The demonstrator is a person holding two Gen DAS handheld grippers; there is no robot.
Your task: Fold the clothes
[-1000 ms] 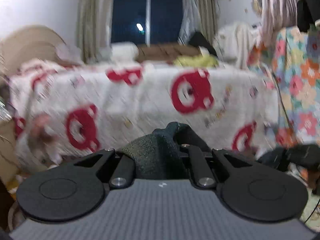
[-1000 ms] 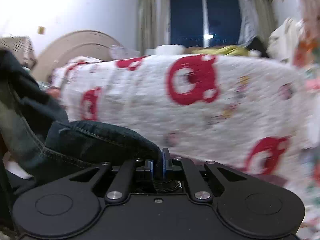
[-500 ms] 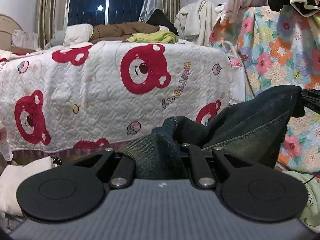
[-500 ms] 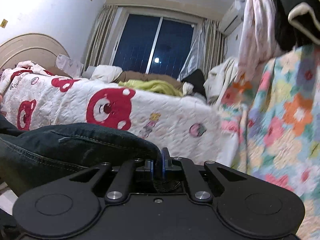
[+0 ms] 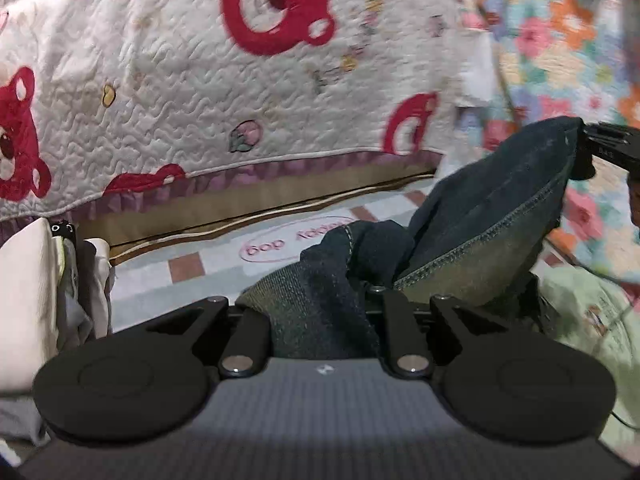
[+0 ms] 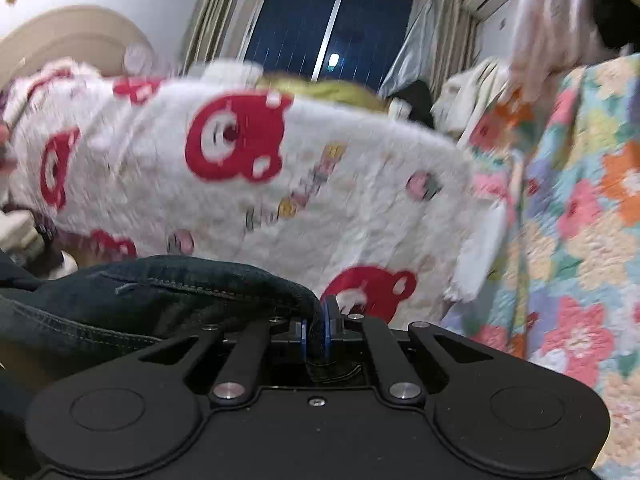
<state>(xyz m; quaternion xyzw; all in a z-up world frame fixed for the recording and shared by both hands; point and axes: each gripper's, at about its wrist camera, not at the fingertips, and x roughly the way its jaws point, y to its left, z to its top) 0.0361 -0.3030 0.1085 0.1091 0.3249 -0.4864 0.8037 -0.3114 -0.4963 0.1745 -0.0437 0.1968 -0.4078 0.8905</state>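
A pair of dark blue jeans (image 5: 480, 220) is stretched between my two grippers above a floor mat. My left gripper (image 5: 316, 312) has a bunched fold of the denim filling the gap between its fingers, and its jaws are opening slightly with the cloth still pressed between them. At the right edge of the left wrist view, my right gripper (image 5: 592, 148) holds the other end higher up. In the right wrist view the jeans (image 6: 160, 300) drape off to the left, and my right gripper (image 6: 316, 332) is shut, its blue pads pinching a denim edge.
A bed with a white quilt printed with red bears (image 5: 200, 80) fills the space ahead. A floral quilt (image 5: 560, 40) hangs at the right. On the checked floor mat (image 5: 180, 268) lie a pale pile of clothes (image 5: 24, 300) at left and a light green garment (image 5: 580, 312) at right.
The left gripper has dropped and tipped downward, so the floor mat now shows below the bed. The right gripper's view has swung left, back onto the bed. Both still hold the jeans.
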